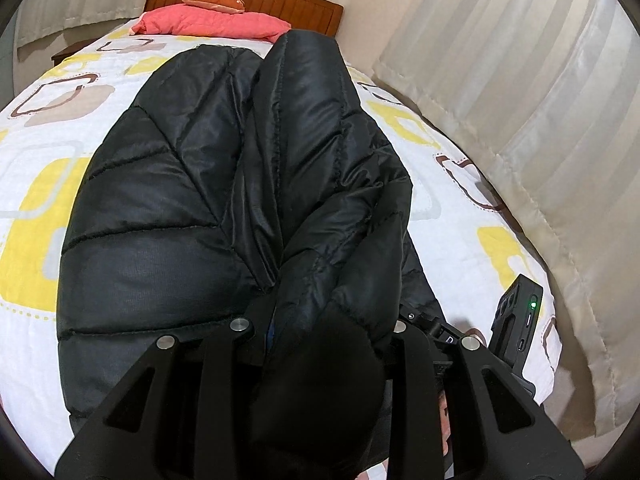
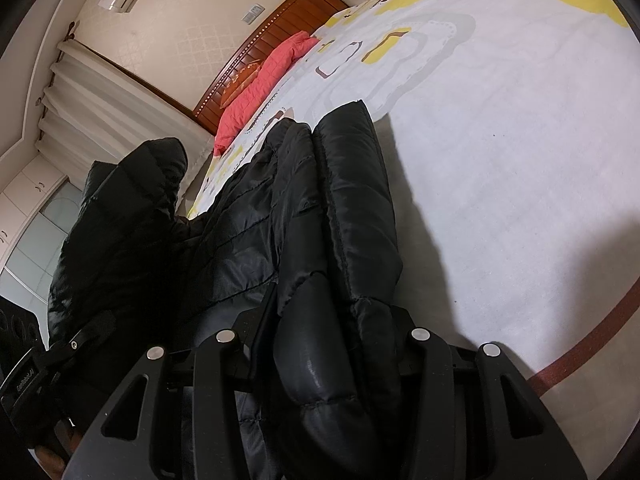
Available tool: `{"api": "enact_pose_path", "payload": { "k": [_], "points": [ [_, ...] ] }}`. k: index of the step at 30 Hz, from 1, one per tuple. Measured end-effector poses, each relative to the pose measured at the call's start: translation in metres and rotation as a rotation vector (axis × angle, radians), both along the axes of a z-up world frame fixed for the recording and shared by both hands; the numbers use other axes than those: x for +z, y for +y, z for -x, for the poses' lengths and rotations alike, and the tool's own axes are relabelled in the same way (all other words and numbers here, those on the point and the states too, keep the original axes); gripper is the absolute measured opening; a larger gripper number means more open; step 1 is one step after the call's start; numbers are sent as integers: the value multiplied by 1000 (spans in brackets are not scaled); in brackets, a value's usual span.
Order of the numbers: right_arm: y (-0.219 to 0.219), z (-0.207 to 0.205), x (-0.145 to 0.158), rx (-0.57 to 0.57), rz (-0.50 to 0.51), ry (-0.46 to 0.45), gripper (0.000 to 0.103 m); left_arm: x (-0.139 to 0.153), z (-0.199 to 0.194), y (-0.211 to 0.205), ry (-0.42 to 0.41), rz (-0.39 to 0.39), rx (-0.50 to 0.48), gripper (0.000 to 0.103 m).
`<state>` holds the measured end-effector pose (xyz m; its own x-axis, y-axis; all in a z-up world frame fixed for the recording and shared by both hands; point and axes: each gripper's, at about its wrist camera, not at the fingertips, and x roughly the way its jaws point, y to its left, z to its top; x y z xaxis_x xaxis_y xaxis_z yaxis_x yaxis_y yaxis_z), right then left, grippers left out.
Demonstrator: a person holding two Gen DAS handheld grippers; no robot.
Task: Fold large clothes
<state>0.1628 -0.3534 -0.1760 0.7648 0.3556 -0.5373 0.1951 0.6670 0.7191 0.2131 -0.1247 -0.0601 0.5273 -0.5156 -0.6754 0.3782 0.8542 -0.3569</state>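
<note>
Your left gripper [image 1: 320, 344] is clamped on a bunched fold of the black jacket [image 1: 224, 184], which fills the gap between its jaws. Your right gripper [image 2: 324, 340] is clamped on a thick padded edge of the same jacket [image 2: 352, 208]. The jacket lies lengthwise on the bed [image 1: 36, 200], partly folded over itself, on a white cover printed with yellow and brown squares.

At the head of the bed a red quilt [image 1: 208, 24] lies against the wooden headboard [image 1: 280, 0]. Curtains [image 1: 520, 100] hang close along one side of the bed. In the right wrist view, raised jacket fabric blocks the left of the frame. The other gripper's body [image 2: 28, 376] carries small white lettering, too blurred to read reliably.
</note>
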Motion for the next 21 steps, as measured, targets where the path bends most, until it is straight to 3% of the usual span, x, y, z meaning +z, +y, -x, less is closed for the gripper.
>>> {"api": "enact_pose_path", "payload": {
  "k": [14, 21],
  "points": [
    [0, 0, 2, 0, 14, 1, 43, -7, -7, -18, 10, -22, -31, 28],
    [0, -1, 4, -2, 29, 4, 43, -4, -6, -41, -1, -25, -92, 28]
  ]
}}
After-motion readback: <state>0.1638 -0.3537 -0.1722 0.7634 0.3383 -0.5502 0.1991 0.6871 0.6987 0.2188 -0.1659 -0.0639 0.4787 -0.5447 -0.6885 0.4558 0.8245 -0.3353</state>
